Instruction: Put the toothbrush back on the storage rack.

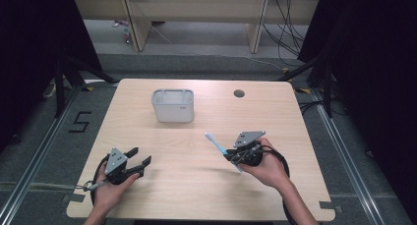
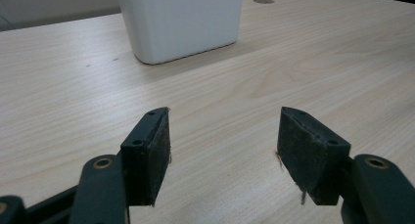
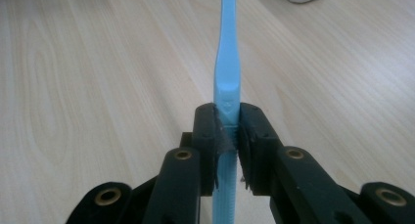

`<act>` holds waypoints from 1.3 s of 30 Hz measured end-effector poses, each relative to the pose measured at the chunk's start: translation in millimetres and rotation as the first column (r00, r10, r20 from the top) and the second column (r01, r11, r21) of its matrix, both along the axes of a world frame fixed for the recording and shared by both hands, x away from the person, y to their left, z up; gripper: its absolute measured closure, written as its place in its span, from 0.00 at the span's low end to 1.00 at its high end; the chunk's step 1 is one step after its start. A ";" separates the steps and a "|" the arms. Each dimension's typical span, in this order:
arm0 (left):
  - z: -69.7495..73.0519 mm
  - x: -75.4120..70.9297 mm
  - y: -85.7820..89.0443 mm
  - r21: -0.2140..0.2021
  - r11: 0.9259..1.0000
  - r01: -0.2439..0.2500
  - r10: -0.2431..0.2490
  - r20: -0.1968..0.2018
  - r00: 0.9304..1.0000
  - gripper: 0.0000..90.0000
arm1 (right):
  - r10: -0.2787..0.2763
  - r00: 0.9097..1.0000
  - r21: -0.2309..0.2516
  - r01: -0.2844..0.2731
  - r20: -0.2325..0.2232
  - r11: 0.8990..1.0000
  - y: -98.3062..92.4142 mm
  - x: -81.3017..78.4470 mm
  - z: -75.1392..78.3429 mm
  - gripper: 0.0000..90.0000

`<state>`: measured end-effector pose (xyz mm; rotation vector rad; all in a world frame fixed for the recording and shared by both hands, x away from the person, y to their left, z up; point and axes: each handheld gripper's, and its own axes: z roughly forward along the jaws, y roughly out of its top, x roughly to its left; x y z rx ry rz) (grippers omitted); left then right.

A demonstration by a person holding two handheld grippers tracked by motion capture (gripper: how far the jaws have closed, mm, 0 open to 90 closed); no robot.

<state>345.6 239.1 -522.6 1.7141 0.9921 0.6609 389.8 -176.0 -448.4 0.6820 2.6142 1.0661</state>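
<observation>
Right gripper (image 3: 227, 136) clamped on light blue toothbrush (image 3: 228, 62) above wooden table (image 3: 98, 87)

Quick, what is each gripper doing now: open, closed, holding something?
Left gripper: open, holding nothing.
Right gripper: closed on the blue toothbrush.

Only the white tub (image 1: 172, 105) stands on my bench (image 1: 196, 185), toward the far edge, left of middle. The middle, both side edges and the far right corner around the small round hole (image 1: 239, 93) lie bare wood.
</observation>
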 end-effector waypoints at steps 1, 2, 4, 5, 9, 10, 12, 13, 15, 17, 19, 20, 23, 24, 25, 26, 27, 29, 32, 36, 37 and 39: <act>0.0 -0.1 0.0 0.000 1.000 0.000 0.000 0.000 1.000 0.41 | -0.007 1.000 -0.001 0.007 -0.015 1.000 -0.2 -0.9 0.7 0.87; 0.0 -0.1 0.0 0.000 1.000 0.000 0.000 0.000 1.000 0.41 | -0.010 1.000 -0.001 0.010 -0.005 1.000 -0.6 -0.8 0.7 0.87; 0.0 0.0 0.1 0.000 1.000 0.000 0.000 0.000 1.000 0.41 | 0.002 1.000 0.019 -0.002 0.011 1.000 -0.8 0.3 -0.4 0.87; 0.0 0.0 0.0 0.000 1.000 0.000 0.000 0.000 1.000 0.41 | 0.004 1.000 0.021 -0.005 0.012 1.000 -0.9 0.3 -0.8 0.87; 0.0 -0.1 -0.1 0.000 1.000 -0.001 0.001 0.001 1.000 0.41 | -0.013 1.000 0.031 0.013 -0.001 0.999 -1.7 -1.1 -2.1 0.87; 0.0 0.0 -0.1 0.000 1.000 -0.001 0.001 0.001 1.000 0.41 | -0.021 1.000 0.027 0.021 -0.002 0.999 -2.0 -1.3 -2.1 0.87; 0.0 0.0 -0.1 0.001 1.000 -0.001 0.001 0.001 1.000 0.41 | -0.023 1.000 0.044 0.023 0.010 0.999 -2.4 -1.4 -3.0 0.87; 0.0 0.0 -0.1 0.001 1.000 -0.001 0.001 0.000 1.000 0.41 | -0.021 1.000 0.047 0.020 0.011 0.999 -2.5 -1.5 -3.1 0.87; 0.0 0.1 -0.1 0.001 1.000 0.000 0.000 0.000 1.000 0.41 | -0.020 1.000 0.059 0.020 0.009 0.998 -2.3 -2.1 -3.3 0.87; 0.0 -0.1 -0.2 0.000 1.000 -0.001 0.001 0.000 1.000 0.41 | -0.012 0.999 0.064 0.010 0.032 0.998 -3.1 -0.6 -3.2 0.87; 0.0 -0.1 0.0 0.000 1.000 -0.001 0.001 0.000 1.000 0.41 | -0.013 1.000 0.081 0.011 0.026 0.997 -3.1 -0.8 -3.5 0.87; 0.0 -0.1 0.0 0.000 1.000 -0.001 0.001 0.000 1.000 0.41 | -0.025 0.999 0.087 0.022 0.028 0.996 -3.6 -1.6 -3.4 0.87; 0.0 0.0 -0.1 0.001 1.000 -0.001 0.001 0.000 1.000 0.41 | -0.023 0.999 0.106 0.020 0.028 0.994 -3.9 -1.6 -4.5 0.87; 0.0 0.0 -0.1 0.001 1.000 -0.001 0.001 0.001 1.000 0.41 | -0.027 0.999 0.116 0.022 0.044 0.993 -4.2 -1.2 -5.0 0.87; 0.0 -0.1 -0.2 0.002 1.000 0.000 0.000 0.001 1.000 0.41 | -0.035 0.999 0.120 0.032 0.030 0.992 -4.6 -2.1 -4.9 0.87; 0.0 0.0 -0.2 0.001 1.000 -0.001 0.001 0.001 1.000 0.41 | -0.036 0.999 0.128 0.030 0.039 0.991 -4.7 -2.1 -5.1 0.87; 0.0 -0.1 -0.2 0.000 1.000 -0.001 0.001 0.001 1.000 0.41 | -0.039 0.998 0.131 0.032 0.052 0.991 -4.9 -2.0 -5.2 0.87; 0.0 -0.1 -0.1 0.000 1.000 -0.002 0.002 0.001 1.000 0.41 | -0.045 0.997 0.142 0.036 0.064 0.989 -5.1 -2.6 -5.0 0.87; 0.0 -0.1 -0.3 0.003 1.000 0.000 0.000 0.001 1.000 0.41 | -0.054 0.997 0.160 0.044 0.059 0.986 -5.8 -3.5 -4.7 0.87; 0.0 -0.1 -0.2 0.002 1.000 -0.001 0.001 0.001 1.000 0.41 | -0.070 0.996 0.191 0.058 0.058 0.980 -7.6 -3.9 -5.4 0.87; 0.0 -0.1 -0.2 0.001 1.000 -0.001 0.001 0.001 1.000 0.41 | -0.067 0.996 0.198 0.056 0.052 0.979 -7.9 -3.9 -5.6 0.87; 0.0 -0.1 -0.2 0.001 1.000 -0.001 0.001 0.001 1.000 0.41 | -0.078 0.993 0.203 0.059 0.087 0.978 -9.4 -3.2 -6.1 0.87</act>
